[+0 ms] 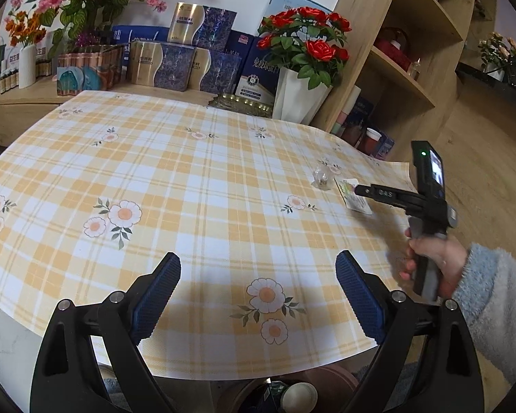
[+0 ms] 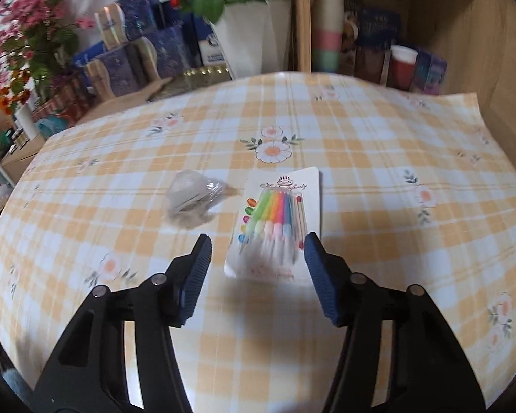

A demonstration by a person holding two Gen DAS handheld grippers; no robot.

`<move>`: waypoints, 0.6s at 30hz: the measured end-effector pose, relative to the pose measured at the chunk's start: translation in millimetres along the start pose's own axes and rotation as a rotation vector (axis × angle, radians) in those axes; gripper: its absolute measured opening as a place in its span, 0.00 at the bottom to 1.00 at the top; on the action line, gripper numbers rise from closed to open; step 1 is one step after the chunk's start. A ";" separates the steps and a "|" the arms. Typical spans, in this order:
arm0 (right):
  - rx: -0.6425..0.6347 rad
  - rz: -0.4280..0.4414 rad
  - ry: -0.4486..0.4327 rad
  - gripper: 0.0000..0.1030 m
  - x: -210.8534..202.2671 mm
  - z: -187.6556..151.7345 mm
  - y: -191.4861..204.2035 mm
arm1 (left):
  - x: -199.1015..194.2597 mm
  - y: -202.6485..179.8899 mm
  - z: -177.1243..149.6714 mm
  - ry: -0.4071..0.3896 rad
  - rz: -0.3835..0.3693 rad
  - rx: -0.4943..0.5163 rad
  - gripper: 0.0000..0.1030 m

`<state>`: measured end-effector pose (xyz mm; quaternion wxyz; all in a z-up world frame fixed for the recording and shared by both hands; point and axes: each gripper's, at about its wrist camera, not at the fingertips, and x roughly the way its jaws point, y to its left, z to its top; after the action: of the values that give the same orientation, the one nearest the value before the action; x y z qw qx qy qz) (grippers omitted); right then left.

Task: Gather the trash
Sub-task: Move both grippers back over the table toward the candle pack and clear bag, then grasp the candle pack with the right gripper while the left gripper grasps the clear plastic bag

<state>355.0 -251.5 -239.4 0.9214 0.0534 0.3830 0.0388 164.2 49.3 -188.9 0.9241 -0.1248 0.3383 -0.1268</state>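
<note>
- Left wrist view: the left gripper (image 1: 258,296) hovers over the near edge of a round table (image 1: 196,186) covered in a yellow-and-white checked cloth with daisies. Its jaws are spread wide and hold nothing.
- Left wrist view: far to the right on the cloth lie two pieces of trash, a small crumpled clear wrapper (image 1: 321,176) and, just beside it, a flat candle packet (image 1: 356,198). The right gripper (image 1: 356,190), held in a hand (image 1: 433,261) with a fluffy grey sleeve, reaches in over the packet. From this side angle, how far its jaws are open cannot be told.
- Left wrist view: behind the table stand gift boxes (image 1: 175,58), a white pot of red roses (image 1: 301,79) and a wooden shelf unit (image 1: 402,55).
- Right wrist view: the right gripper (image 2: 258,265) has its jaws wide apart and empty. The candle packet (image 2: 275,222) lies flat between and just ahead of the fingertips, its near end roughly level with them. It is a white card with coloured candles under a clear blister.
- Right wrist view: the crumpled wrapper (image 2: 194,199) sits to the left of the packet, near it but not touching.
- Handling, as a judgement: the packet looks light and fairly stiff, but lies flush on a smooth cloth, so it may slide. Pinching across its narrow width at the near end, over the raised blister, seems the surest hold. The wrapper looks featherlight, soft and crushable, so any pinch across its bulk should do.
</note>
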 end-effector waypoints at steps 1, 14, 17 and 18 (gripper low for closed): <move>0.000 -0.014 0.007 0.54 6.7 0.4 1.2 | 2.6 1.8 -1.4 0.007 0.000 -0.001 0.87; -0.011 -0.121 0.046 0.46 35.2 4.4 3.9 | 24.5 10.1 -18.8 0.056 0.025 -0.035 0.87; -0.018 -0.131 0.045 0.46 36.1 4.2 5.4 | 29.7 5.8 -24.0 0.073 0.022 -0.029 0.87; -0.016 -0.126 0.044 0.44 35.9 4.2 5.6 | 31.5 4.3 -25.4 0.079 0.020 -0.026 0.87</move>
<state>383.1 -242.2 -260.9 0.9139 0.0210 0.4052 -0.0151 171.4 39.6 -227.7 0.9096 -0.1281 0.3773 -0.1179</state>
